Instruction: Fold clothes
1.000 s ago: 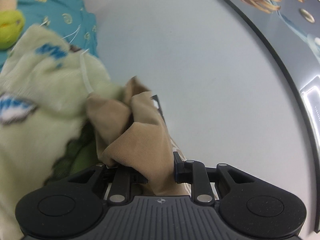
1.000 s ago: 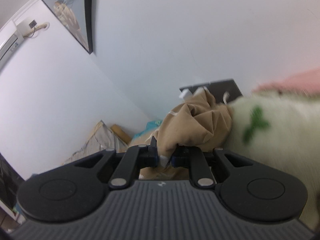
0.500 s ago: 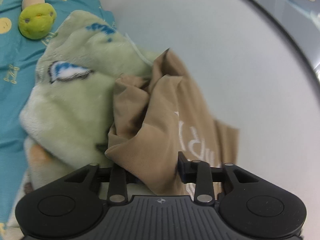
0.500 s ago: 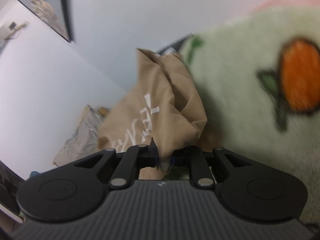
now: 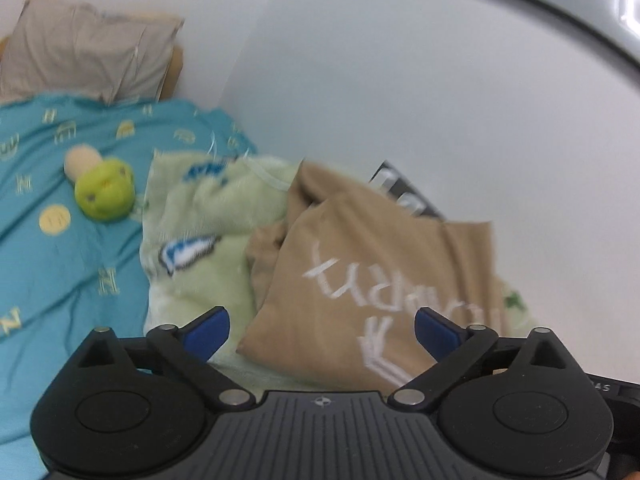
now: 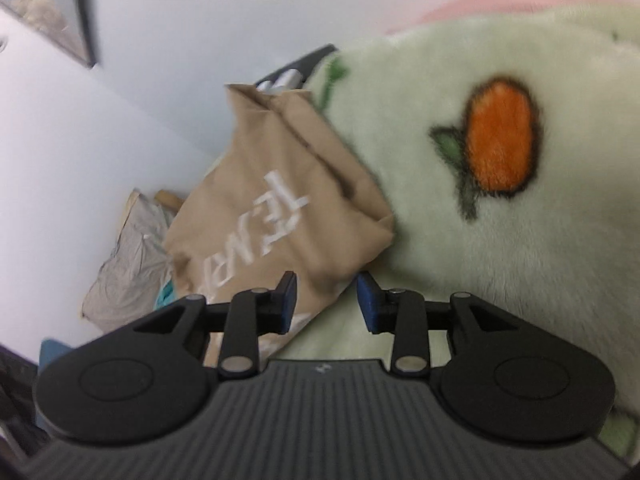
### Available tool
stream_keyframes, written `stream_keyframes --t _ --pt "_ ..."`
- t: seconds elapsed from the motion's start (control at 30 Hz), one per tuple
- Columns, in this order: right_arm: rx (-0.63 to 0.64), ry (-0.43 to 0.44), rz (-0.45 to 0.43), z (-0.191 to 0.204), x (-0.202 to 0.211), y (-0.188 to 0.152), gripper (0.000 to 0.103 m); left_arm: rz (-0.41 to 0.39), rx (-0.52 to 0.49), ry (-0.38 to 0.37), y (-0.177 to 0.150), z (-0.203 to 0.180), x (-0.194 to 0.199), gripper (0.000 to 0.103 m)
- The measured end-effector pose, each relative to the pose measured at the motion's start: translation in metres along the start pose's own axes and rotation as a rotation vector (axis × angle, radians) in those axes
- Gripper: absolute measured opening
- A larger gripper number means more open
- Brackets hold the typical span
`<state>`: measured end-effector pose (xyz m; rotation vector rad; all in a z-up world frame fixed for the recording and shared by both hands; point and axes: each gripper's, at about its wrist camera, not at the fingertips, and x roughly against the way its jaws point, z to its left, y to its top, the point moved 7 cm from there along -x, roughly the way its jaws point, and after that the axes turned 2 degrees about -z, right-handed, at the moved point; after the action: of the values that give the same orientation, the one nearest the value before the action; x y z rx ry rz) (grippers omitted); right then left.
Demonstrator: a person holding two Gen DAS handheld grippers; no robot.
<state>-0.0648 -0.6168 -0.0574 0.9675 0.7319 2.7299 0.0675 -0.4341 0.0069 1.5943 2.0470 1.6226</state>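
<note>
Item, then: tan garment, white lettering, lying crumpled on the green fleece blanket. Light, limp, no stiffness; best pinched at hem or corner. Left gripper and right gripper: jaws opening, holding nothing.

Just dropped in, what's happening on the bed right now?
A person working two handheld tongs is folding clothes. The tan shirt with white lettering lies folded on the pale green fleece blanket. The left tongs are opening wide with nothing pressed between the pads, the shirt lying just beyond them. The right tongs are opening too, a corner of the shirt between the pads but not pinched. A green plush toy sits on the teal sheet.
</note>
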Motion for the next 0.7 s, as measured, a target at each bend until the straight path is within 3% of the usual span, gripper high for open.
stream_keyframes --t 0.13,0.2,0.23,0.27,0.33,0.47,0.7 --pt "0.115 0.04 -0.053 0.032 0.042 0.002 0.038 -0.076 -0.08 0.011 0.017 -0.028 0.053 0.103" --pt "0.18 0.064 -0.096 0.048 0.066 0.003 0.058 -0.11 -0.123 0.011 0.023 -0.043 0.079 0.103" --pt "0.211 0.076 -0.128 0.056 0.079 0.004 0.079 -0.125 -0.144 0.009 0.024 -0.049 0.092 0.103" --pt "0.241 0.087 -0.164 0.064 0.092 0.008 0.089 -0.14 -0.164 0.007 0.026 -0.055 0.104 0.103" --pt "0.335 0.116 -0.208 0.081 0.116 0.011 0.088 -0.176 -0.212 0.008 0.025 -0.068 0.131 0.103" --pt "0.479 0.136 -0.256 0.105 0.152 0.001 0.103 -0.249 -0.292 0.024 0.021 -0.084 0.18 0.103" --pt "0.6 0.144 -0.34 0.114 0.185 -0.034 0.103 -0.33 -0.369 0.047 -0.005 -0.082 0.224 0.103"
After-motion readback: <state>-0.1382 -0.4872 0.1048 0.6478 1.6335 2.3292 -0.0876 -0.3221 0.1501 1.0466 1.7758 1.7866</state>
